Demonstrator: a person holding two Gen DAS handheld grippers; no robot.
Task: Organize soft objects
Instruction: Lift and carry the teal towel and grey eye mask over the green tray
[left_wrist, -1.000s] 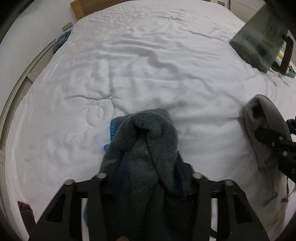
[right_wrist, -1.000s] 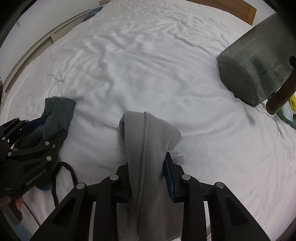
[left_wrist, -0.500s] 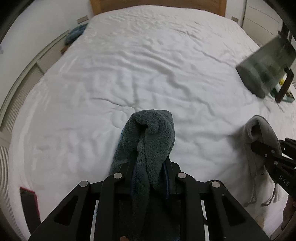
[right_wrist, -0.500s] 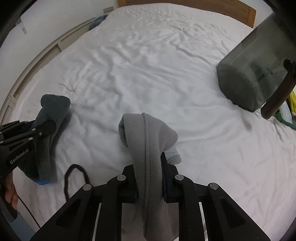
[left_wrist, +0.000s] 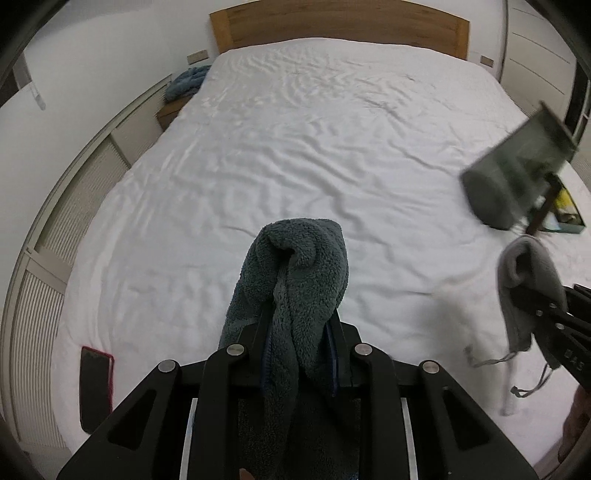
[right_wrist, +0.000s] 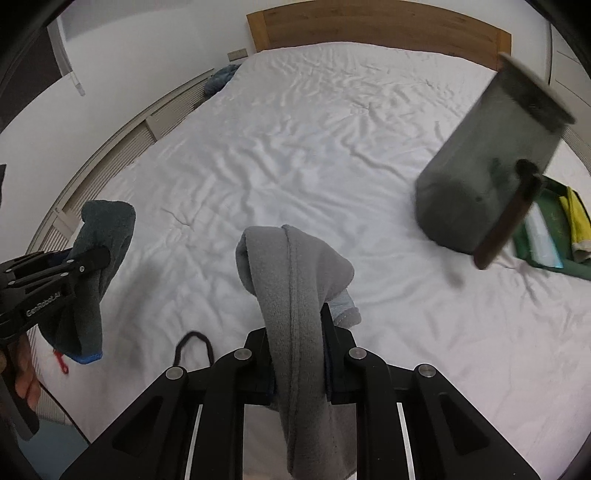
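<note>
My left gripper is shut on a dark teal fleece garment and holds it above the white bed. The garment hangs over the jaws; it also shows at the left of the right wrist view. My right gripper is shut on a light grey hooded garment, also lifted off the bed. It shows at the right edge of the left wrist view, drawstrings dangling.
A dark translucent bin lies on its side at the bed's right, with a brown handle. A green tray with yellow items sits beyond it. A red-cased phone and a black cord lie near the bed's front.
Both grippers have risen with their garments, lifting them off the bed. The view now reaches up to the wooden headboard. The left gripper closed tighter on the teal garment.
</note>
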